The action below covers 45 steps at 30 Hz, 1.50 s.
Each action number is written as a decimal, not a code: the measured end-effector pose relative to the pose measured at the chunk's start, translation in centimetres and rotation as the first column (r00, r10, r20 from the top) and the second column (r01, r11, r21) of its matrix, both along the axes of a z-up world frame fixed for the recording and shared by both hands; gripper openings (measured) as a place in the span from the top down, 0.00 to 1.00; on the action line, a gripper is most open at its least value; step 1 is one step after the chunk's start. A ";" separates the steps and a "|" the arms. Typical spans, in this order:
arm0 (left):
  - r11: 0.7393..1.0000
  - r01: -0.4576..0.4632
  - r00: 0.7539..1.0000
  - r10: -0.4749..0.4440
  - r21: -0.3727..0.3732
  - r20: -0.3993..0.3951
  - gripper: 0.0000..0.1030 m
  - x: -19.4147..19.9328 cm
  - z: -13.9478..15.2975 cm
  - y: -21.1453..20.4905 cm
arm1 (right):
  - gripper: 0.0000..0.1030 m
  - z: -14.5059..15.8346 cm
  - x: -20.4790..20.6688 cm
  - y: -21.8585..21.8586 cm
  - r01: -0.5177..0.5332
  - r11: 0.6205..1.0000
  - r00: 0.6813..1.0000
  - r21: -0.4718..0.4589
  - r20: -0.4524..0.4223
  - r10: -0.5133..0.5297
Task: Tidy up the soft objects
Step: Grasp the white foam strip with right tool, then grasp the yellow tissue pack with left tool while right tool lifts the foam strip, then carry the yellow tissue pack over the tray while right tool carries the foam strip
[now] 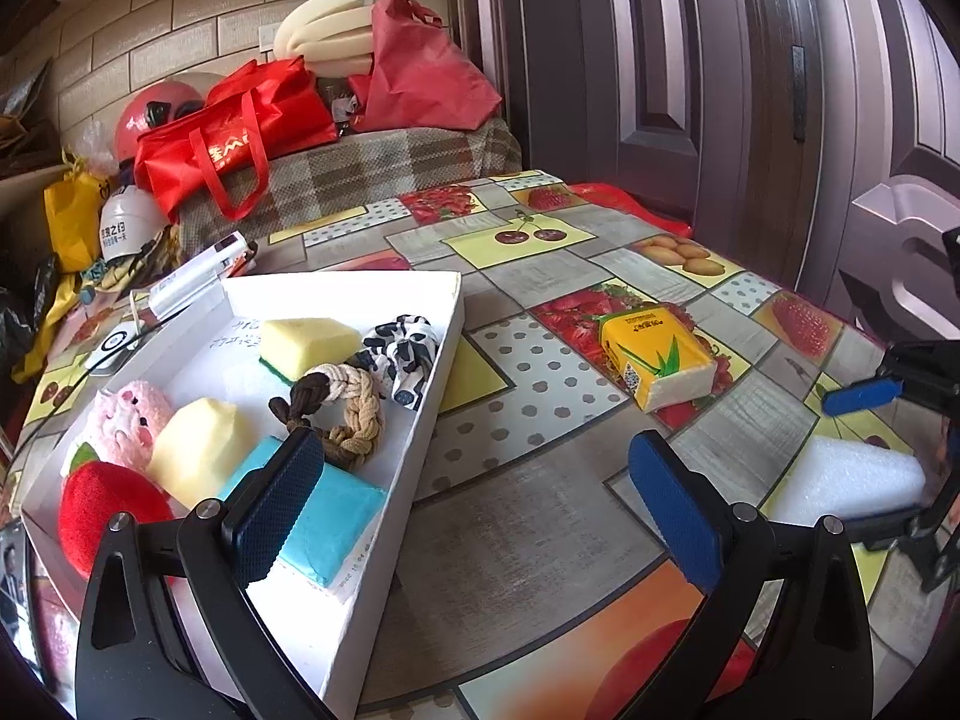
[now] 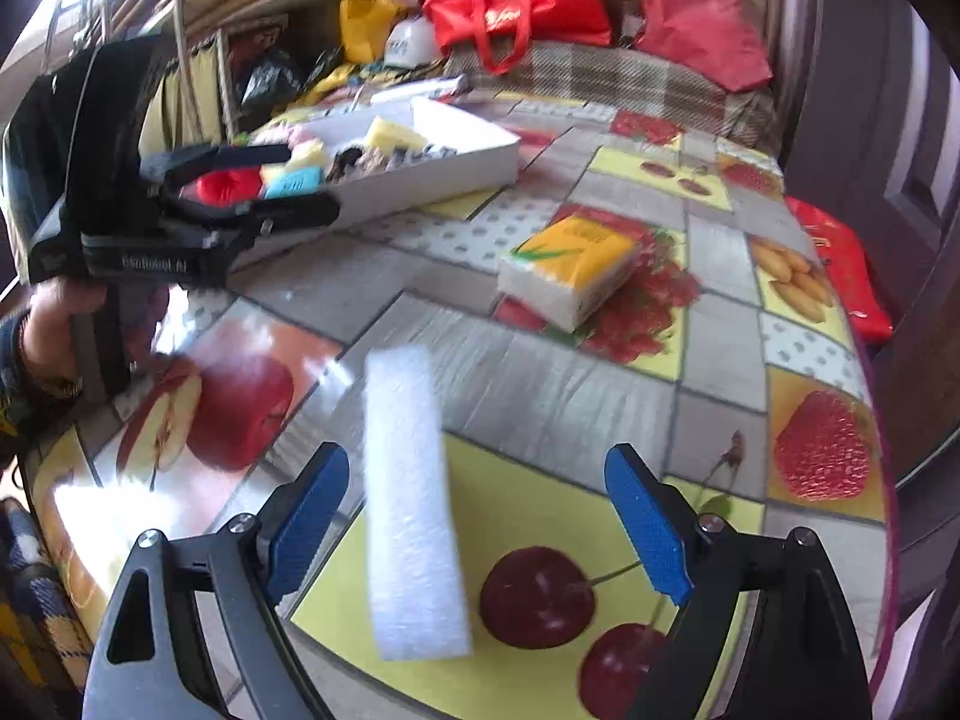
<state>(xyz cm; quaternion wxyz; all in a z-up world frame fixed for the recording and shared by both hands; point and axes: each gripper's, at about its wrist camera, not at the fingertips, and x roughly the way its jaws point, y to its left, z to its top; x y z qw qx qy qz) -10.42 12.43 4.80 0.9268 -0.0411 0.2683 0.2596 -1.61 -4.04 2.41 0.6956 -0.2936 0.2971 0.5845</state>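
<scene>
White foam block point(image 2: 414, 504), yellow tissue pack point(image 2: 570, 270), fruit-patterned tablecloth point(image 2: 690, 372).

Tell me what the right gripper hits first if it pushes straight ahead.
Most likely the white foam block: it lies on the tablecloth between the open right gripper's fingers. Beyond it sits the yellow tissue pack.

1. Daylight fills the room; both views are bright and the colours strong.
2. In the right wrist view, white glare burns out the glossy tablecloth point(image 2: 600, 360) at the lower left, and the upper left corner is blown out too.
3. The right wrist view is smeared by motion blur: the white foam block point(image 2: 414, 504) and the tissue pack point(image 2: 570, 276) have soft edges.
4. The left wrist view is sharp, with soft shadows inside the white box point(image 1: 372, 540).
5. Fisheye bending curves the door point(image 1: 690, 60) and the wall tiles, and the corners fall to black.
</scene>
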 end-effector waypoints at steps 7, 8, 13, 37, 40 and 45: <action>0.999 0.041 0.999 -0.040 0.032 -0.034 0.00 0.8 -0.1 -1.0 | 0.82 -0.8 -2.8 1.0 -0.081 0.995 0.996 -0.062 0.033 0.083; 0.998 0.048 0.998 -0.046 0.033 -0.043 0.00 1.0 -0.2 -1.0 | 0.82 -0.7 -2.8 1.0 -0.067 0.996 0.996 -0.061 0.050 0.070; 0.995 0.090 0.993 -0.093 -0.045 -0.069 0.01 2.7 -0.7 -1.4 | 0.82 0.3 2.2 -0.3 0.177 0.984 0.983 -0.013 0.048 -0.177; 0.980 0.056 0.969 -0.099 -0.191 -0.226 0.53 17.3 -3.0 -2.5 | 0.82 0.0 11.6 -0.8 0.513 0.857 0.853 0.056 -0.147 -0.501; 0.979 0.075 0.972 -0.114 -0.189 -0.208 0.53 16.7 -2.8 -2.7 | 0.82 0.0 12.0 -0.8 0.519 0.853 0.849 0.064 -0.154 -0.505; 0.987 0.104 0.987 -0.116 -0.120 -0.107 0.53 14.1 -1.3 -3.7 | 0.82 1.1 11.4 -1.9 0.546 0.825 0.837 0.146 -0.138 -0.529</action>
